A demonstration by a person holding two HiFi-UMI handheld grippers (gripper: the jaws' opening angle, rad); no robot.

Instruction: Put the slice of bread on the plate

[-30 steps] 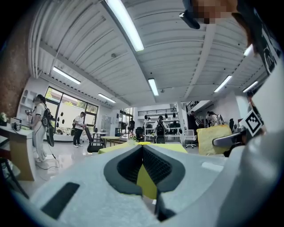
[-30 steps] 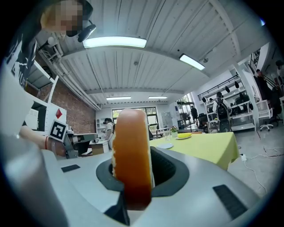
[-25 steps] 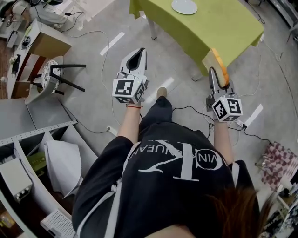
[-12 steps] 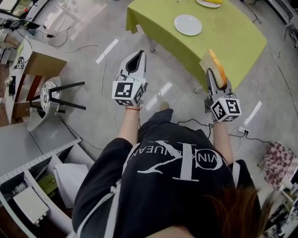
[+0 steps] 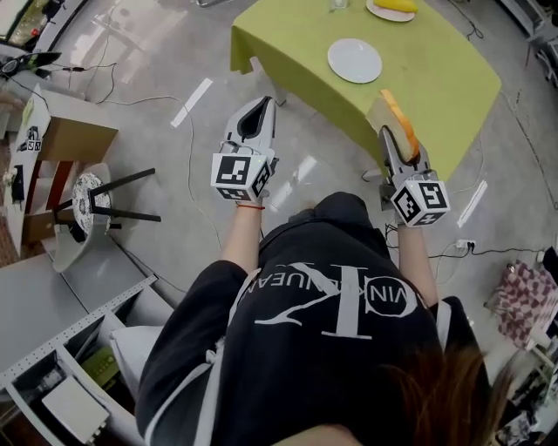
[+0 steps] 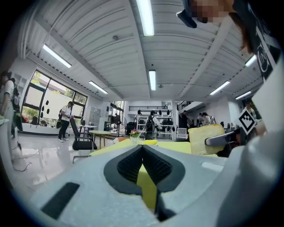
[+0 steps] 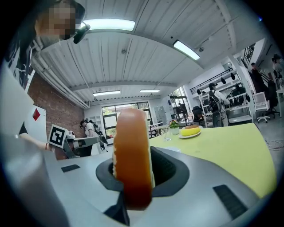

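Observation:
A tan slice of bread (image 5: 392, 113) with a brown crust stands on edge between the jaws of my right gripper (image 5: 397, 132), which is shut on it. The slice hangs over the near edge of the green table (image 5: 436, 78). An empty white plate (image 5: 355, 60) lies on that table, beyond the bread and slightly left. In the right gripper view the bread (image 7: 131, 133) fills the middle and hides the right gripper (image 7: 133, 153)'s tips. My left gripper (image 5: 261, 101) is shut and empty over the floor, left of the table; the left gripper (image 6: 143, 148) looks towards the table, with the bread (image 6: 206, 139) at its right.
A second plate with yellow food (image 5: 391, 7) and a glass (image 5: 338, 3) stand at the table's far side. A black-legged stool (image 5: 105, 187), cables (image 5: 174, 65) and shelving (image 5: 61, 348) are on the floor at the left. People stand far off in the room.
Both grippers have moved forward towards the green table. The white plate is now nearer in the head view. The bread stays in the right gripper.

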